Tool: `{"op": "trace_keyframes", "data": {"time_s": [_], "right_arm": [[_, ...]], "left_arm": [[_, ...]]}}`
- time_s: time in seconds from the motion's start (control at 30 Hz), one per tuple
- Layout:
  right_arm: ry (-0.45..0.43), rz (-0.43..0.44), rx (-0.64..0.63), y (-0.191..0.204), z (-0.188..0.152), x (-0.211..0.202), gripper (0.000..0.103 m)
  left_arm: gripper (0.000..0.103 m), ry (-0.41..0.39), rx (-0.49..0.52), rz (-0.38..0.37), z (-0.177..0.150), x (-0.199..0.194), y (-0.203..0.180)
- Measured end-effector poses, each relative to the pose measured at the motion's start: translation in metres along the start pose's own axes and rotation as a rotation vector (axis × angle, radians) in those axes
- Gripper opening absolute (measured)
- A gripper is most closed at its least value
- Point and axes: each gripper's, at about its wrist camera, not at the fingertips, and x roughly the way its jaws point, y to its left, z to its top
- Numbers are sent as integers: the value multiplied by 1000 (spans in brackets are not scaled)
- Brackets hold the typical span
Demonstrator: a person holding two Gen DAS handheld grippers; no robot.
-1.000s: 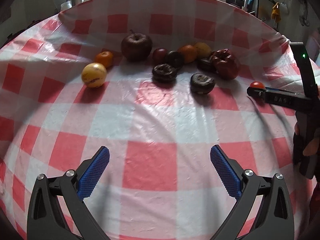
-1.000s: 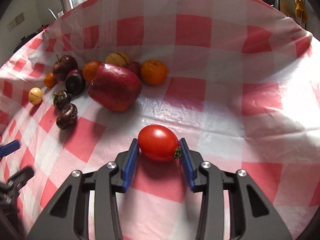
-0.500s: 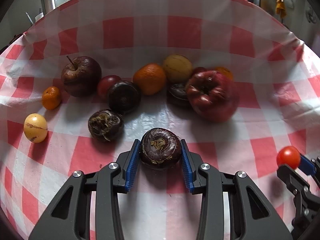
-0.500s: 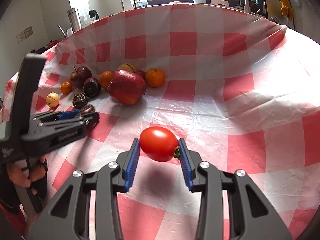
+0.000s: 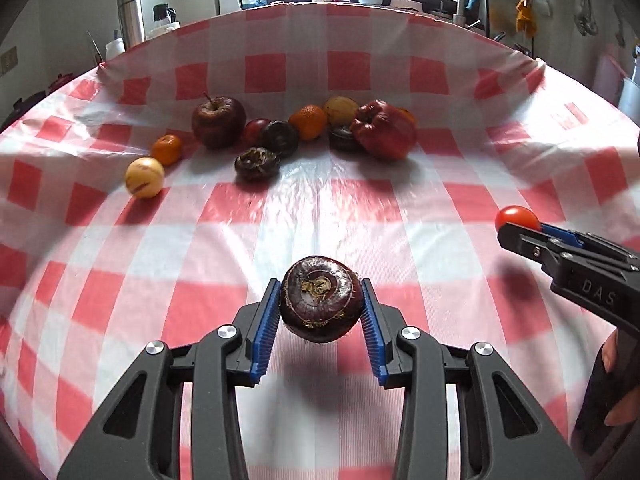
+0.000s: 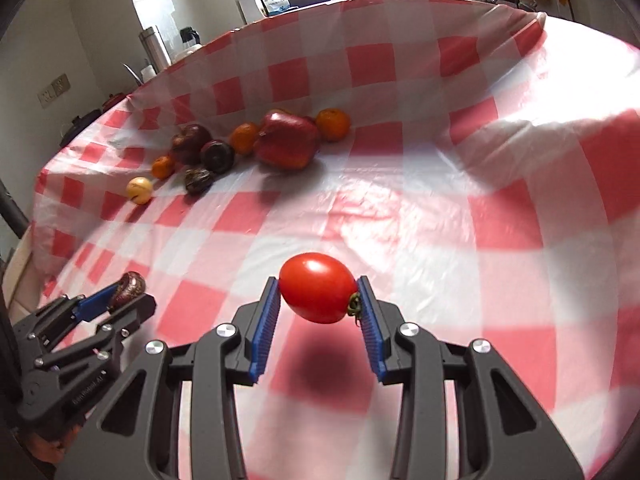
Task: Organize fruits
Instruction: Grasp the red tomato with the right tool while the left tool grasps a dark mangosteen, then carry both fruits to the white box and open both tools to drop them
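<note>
My left gripper (image 5: 320, 312) is shut on a dark purple round fruit (image 5: 322, 298) and holds it above the checked tablecloth. My right gripper (image 6: 318, 300) is shut on a red tomato (image 6: 316, 286), also lifted off the cloth. Each gripper shows in the other view: the right one (image 5: 516, 226) at the right edge with the tomato (image 5: 516, 216), the left one (image 6: 128, 294) at lower left with the purple fruit (image 6: 129, 286). A cluster of fruit lies at the far side: a dark apple (image 5: 218, 120), a big red fruit (image 5: 382, 130), an orange (image 5: 308, 121), dark purple fruits (image 5: 256, 163).
A yellow fruit (image 5: 144, 177) and a small orange (image 5: 167, 149) lie left of the cluster. The red-and-white tablecloth (image 5: 320, 208) covers the table. Bottles and a steel flask (image 5: 131, 20) stand behind its far edge. A hand (image 5: 616, 392) grips the right tool.
My left gripper went from open to shut on the dark purple fruit, then lifted it and drew back from the cluster. The right gripper rose with the tomato.
</note>
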Motion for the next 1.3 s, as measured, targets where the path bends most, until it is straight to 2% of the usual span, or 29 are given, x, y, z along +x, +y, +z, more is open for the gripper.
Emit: {"op": "trace_keyframes", "data": {"time_s": [0.13,0.33,0.53,0.7,0.83,0.93,1.13,1.3], "right_arm": [[-19,30,-9,17,-27,-25,39],[-7,32,-83,48,-59,-44,39],[0,50,-147,79,-77,-57,39],[-18,86,-262,117,-92,-75,39],[-26,118,-335,144,-101,-85,39],[-33,143,-388,165,-108,-89,39],[38,218,-507,220,-132,-82,39],[144,295,-729,299,-175,-68,39]], "left_arm": [[37,-30,9,14,-33,-40,7],[37,-62,-23,37,-72,-80,28],[37,-59,-60,63,-100,-102,54],[37,-79,-60,94,-124,-123,68],[37,-80,-118,111,-147,-136,95],[37,-104,-144,152,-168,-153,117],[37,-108,-246,258,-211,-183,174],[37,-103,-346,343,-251,-209,221]]}}
